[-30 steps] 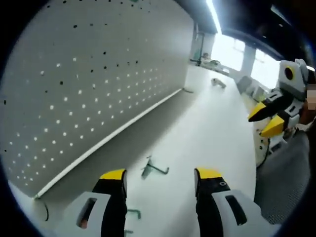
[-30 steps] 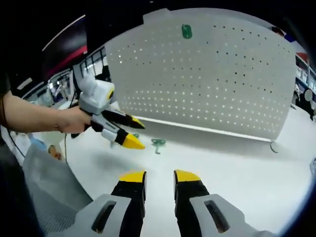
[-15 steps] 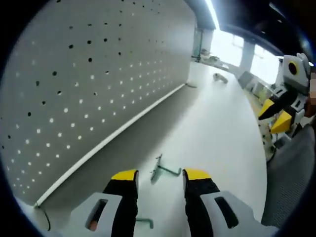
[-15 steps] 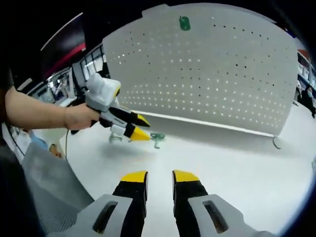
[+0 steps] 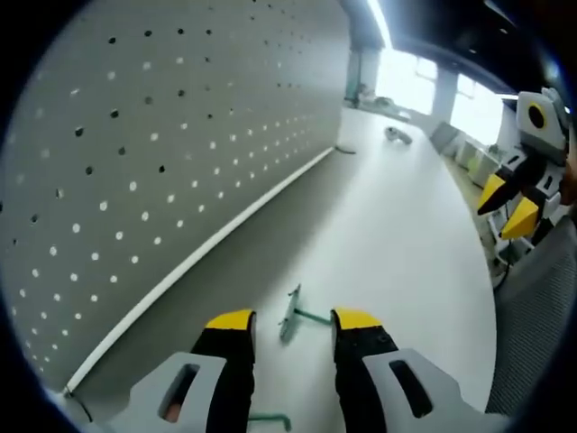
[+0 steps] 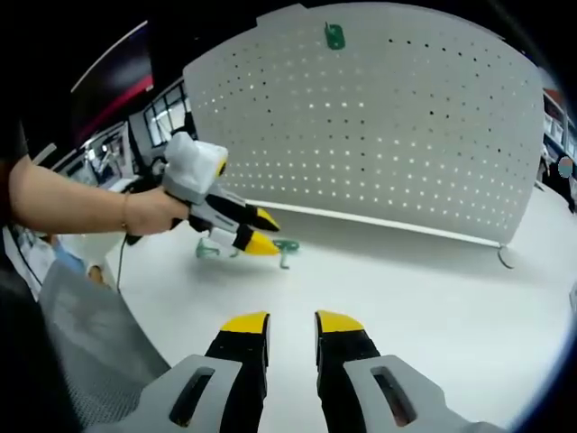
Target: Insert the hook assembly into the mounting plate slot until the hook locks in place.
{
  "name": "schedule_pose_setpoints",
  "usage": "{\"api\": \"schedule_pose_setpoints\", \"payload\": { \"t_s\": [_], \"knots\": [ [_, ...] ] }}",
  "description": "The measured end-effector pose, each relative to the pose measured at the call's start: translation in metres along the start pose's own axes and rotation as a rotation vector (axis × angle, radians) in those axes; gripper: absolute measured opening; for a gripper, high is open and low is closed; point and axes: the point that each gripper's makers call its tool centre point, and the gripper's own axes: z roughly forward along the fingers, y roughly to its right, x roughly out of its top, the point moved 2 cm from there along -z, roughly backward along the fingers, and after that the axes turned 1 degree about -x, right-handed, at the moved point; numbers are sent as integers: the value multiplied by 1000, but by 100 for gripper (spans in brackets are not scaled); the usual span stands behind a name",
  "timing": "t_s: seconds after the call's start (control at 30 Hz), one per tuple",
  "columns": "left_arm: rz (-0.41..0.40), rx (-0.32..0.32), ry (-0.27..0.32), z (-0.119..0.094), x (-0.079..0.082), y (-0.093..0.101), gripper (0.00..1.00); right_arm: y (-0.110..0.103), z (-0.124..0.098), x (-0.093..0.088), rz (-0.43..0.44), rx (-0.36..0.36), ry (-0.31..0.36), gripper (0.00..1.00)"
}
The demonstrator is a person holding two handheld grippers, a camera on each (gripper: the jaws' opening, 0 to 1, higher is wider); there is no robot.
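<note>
The white pegboard mounting plate (image 5: 135, 135) (image 6: 379, 135) stands upright on the white table (image 5: 397, 244). A green hook (image 5: 293, 316) (image 6: 287, 249) lies on the table just ahead of my left gripper (image 5: 293, 320) (image 6: 261, 231), level with its open jaw tips. A second green hook (image 5: 270, 418) (image 6: 207, 250) lies nearer, under the left jaw. A third green piece (image 6: 334, 36) hangs high on the pegboard. My right gripper (image 6: 291, 323) (image 5: 509, 206) hovers over bare table, jaws a little apart with nothing between them.
A person's hand and forearm (image 6: 81, 212) hold the left gripper. Grey mesh seating (image 6: 81, 334) (image 5: 532, 334) sits off the table's edge. A small metal part (image 5: 397, 135) lies far down the table. The pegboard's wire foot (image 6: 501, 260) sticks out at its right end.
My left gripper has dropped closer to the green hook and its jaws have narrowed from wide apart. The right gripper has barely moved.
</note>
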Motion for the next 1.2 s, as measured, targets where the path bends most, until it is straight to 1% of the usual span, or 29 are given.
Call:
{"api": "schedule_pose_setpoints", "payload": {
  "t_s": [0.07,0.2,0.3,0.37,0.4,0.43,0.47,0.6,0.63,0.7,0.77,0.87,1.0,1.1,1.2],
  "knots": [
    [8,-14,-10,4,-2,1,34,1,0,-1,-1,-4,-1,18],
    [24,-20,-14,6,-3,2,28,2,-2,-2,1,-7,-6,18],
    [37,-23,-15,9,-3,1,25,3,-2,-4,5,-7,-14,18],
    [47,-33,-22,13,-4,3,24,6,-3,0,3,-15,-3,17],
    [58,-38,-29,15,-6,3,21,6,-4,2,3,-17,-1,17],
    [80,-41,-23,16,-4,3,20,8,-4,3,4,-20,3,17],
    [62,-43,-23,15,-4,5,20,9,-4,3,5,-23,6,17],
    [65,-31,-22,14,-2,4,19,11,-6,0,12,-30,3,17],
    [63,-32,-23,14,-2,4,18,10,-6,-2,16,-29,0,17],
    [73,-39,-20,11,0,6,9,10,-6,-4,20,-29,-3,17],
    [81,-30,-24,10,-1,4,10,8,-6,-6,21,-28,-7,17],
    [64,-41,-26,10,-3,4,8,7,-4,-7,30,-22,-12,17],
    [84,-42,-27,10,-3,6,8,7,-3,-4,26,-24,-2,17],
    [90,-48,-25,10,-2,6,4,7,-3,-5,29,-25,-2,16],
    [92,-50,-26,9,-1,5,3,8,-4,-6,31,-26,-5,16]
  ]
}}
